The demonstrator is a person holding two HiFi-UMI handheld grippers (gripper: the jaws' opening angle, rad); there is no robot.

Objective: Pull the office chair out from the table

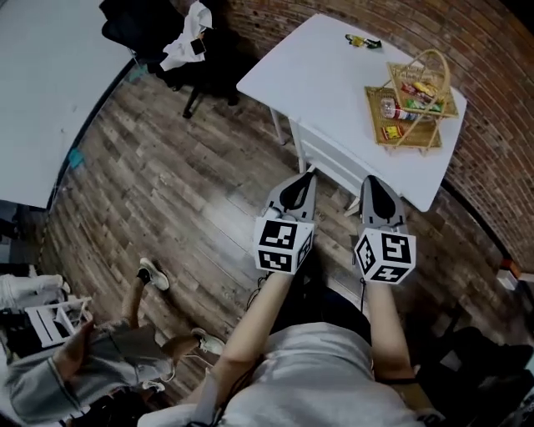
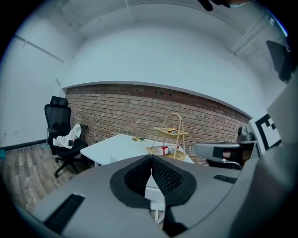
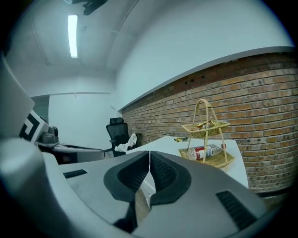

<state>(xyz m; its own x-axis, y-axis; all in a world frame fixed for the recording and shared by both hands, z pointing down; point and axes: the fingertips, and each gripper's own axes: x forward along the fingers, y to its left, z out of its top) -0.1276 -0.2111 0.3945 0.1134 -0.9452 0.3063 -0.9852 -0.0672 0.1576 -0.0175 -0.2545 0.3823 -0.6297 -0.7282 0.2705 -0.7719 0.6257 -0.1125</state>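
At the white counter's [image 1: 325, 75] near edge, the left gripper [image 1: 305, 178] and right gripper [image 1: 370, 181] have their jaws pressed together, empty. The office chair [image 1: 209, 71] stands beyond the counter's far-left corner, well apart from both and nearer the left gripper.

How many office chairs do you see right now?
1. A black office chair with a white cloth on its seat stands by the brick wall, left of the white table. Dark shapes at lower right could hide another.
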